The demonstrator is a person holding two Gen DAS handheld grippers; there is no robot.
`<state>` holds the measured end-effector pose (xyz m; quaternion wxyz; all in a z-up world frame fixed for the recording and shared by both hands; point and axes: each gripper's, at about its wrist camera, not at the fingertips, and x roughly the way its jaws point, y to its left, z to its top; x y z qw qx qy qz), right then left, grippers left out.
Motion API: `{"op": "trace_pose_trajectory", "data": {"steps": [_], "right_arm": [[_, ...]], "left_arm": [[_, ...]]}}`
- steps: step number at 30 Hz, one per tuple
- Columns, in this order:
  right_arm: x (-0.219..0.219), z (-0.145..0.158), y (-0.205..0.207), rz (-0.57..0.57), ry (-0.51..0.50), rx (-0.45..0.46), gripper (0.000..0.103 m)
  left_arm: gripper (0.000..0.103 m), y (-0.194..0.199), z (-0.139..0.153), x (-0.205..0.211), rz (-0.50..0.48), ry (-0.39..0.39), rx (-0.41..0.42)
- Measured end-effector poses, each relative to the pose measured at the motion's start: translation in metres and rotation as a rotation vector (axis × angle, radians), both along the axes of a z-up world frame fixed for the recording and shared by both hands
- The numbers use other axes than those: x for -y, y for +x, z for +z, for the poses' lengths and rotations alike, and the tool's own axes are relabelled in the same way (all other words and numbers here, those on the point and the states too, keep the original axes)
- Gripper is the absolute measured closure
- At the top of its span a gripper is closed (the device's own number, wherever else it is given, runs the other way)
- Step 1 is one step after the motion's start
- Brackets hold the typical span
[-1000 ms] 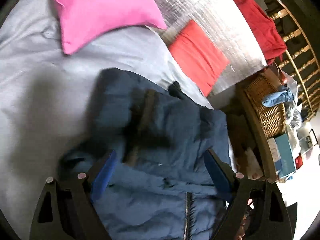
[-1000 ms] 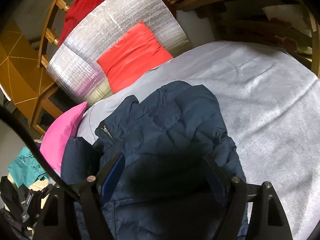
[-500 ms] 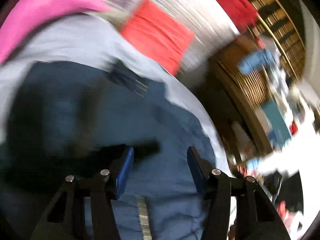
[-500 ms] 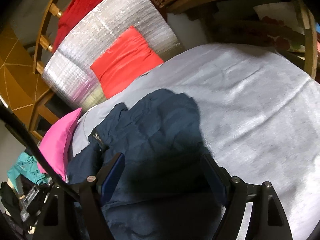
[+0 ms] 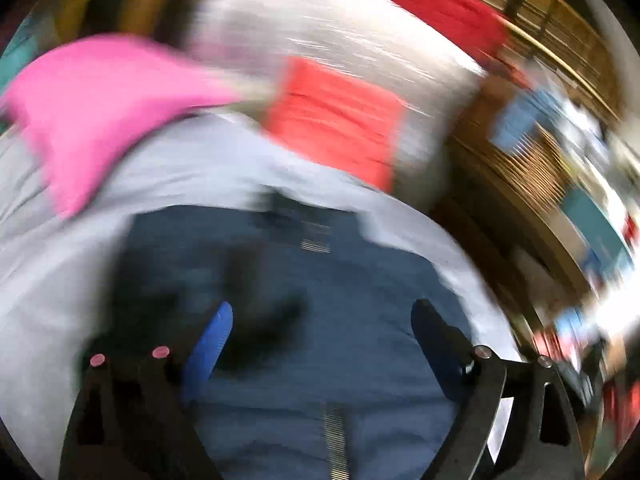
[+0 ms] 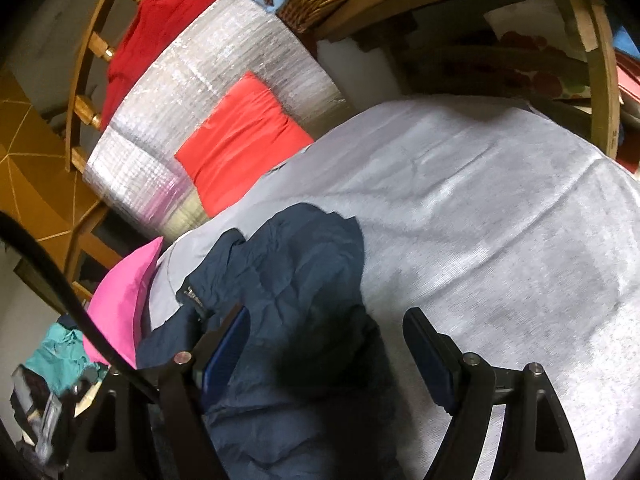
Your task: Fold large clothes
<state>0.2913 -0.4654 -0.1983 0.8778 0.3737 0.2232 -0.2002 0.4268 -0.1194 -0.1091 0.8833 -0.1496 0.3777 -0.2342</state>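
In the left wrist view, which is much blurred, I see the dark navy quilted puffer jacket (image 5: 320,320) lying on the pale grey bed sheet (image 5: 80,280), its zipper running down between my fingers. My left gripper (image 5: 320,332) hovers above it; its jaws are opening, and the cloth lies below them, not pinched. Beyond are a pink pillow (image 5: 92,120) and an orange-red cushion (image 5: 332,120). In the right wrist view the picture is sharp: the jacket (image 6: 296,280) is bunched near the left part of the sheet (image 6: 500,220), with a crumpled sleeve or collar toward the pink pillow (image 6: 120,300). My right gripper (image 6: 324,344) stands released over its edge, holding nothing. I judge the jacket light, puffy and slippery, so it will spring back; I would pinch a seam, the hem or the shoulder, not the smooth middle.
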Motion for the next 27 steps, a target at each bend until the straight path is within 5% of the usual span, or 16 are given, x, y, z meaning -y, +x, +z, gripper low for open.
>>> {"op": "trace_pose_trajectory", "data": {"steps": [5, 11, 16, 21, 24, 27], "right_arm": [[-0.013, -0.001, 0.014, 0.023, -0.012, -0.006, 0.022], [-0.02, -0.004, 0.023, 0.042, -0.018, -0.021, 0.022], [-0.01, -0.004, 0.015, 0.02, -0.004, -0.011, 0.022], [0.0, -0.004, 0.003, -0.002, 0.02, 0.002, 0.022], [0.001, -0.002, 0.001, 0.004, 0.018, 0.001, 0.022], [0.001, -0.001, 0.004, 0.017, 0.019, -0.005, 0.022]], "left_arm": [[0.012, 0.037, -0.05, -0.019, 0.038, -0.076, -0.213], [0.012, 0.034, -0.06, 0.026, -0.141, -0.177, -0.237], [0.012, -0.005, -0.021, 0.071, -0.355, -0.309, -0.17], [0.012, -0.074, 0.06, 0.097, -0.546, -0.282, 0.098], [0.012, -0.081, 0.075, 0.087, -0.518, -0.249, 0.179], [0.012, -0.053, 0.069, 0.061, -0.348, -0.168, 0.149]]}}
